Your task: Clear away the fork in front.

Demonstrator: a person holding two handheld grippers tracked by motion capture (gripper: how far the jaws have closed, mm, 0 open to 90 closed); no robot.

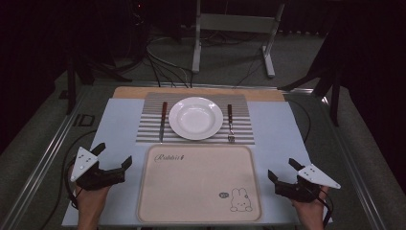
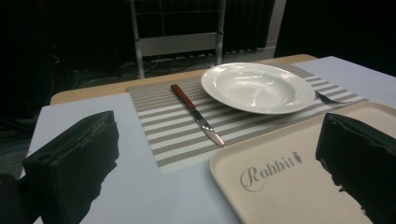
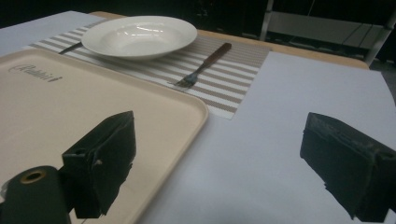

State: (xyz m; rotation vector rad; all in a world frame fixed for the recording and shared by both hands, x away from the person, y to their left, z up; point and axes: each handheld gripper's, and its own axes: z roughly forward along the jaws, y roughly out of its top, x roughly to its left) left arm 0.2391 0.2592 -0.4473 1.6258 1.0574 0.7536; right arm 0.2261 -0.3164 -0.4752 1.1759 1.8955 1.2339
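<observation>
Left tongs (image 1: 113, 154), right tongs (image 1: 282, 168): jaws wide apart, empty, flanking the tray (image 1: 198, 184). Beyond it: plate (image 1: 196, 118) on striped mat (image 1: 148, 125); knife (image 1: 163, 120) left, fork (image 1: 230, 123) right. Room behind too dark to read.

Empty beige tray (image 1: 191, 191) flat betw both tools

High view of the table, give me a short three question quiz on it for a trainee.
1. True or false: the knife lies on the tray.
2. Which side of the plate is the fork on, as seen from above?
3. Multiple choice: both grippers, left and right, are A) open and empty, B) shut on cutlery, C) holding the plate.

Key: 1 false, it lies on the striped placemat. 2 right. 3 A.
</observation>
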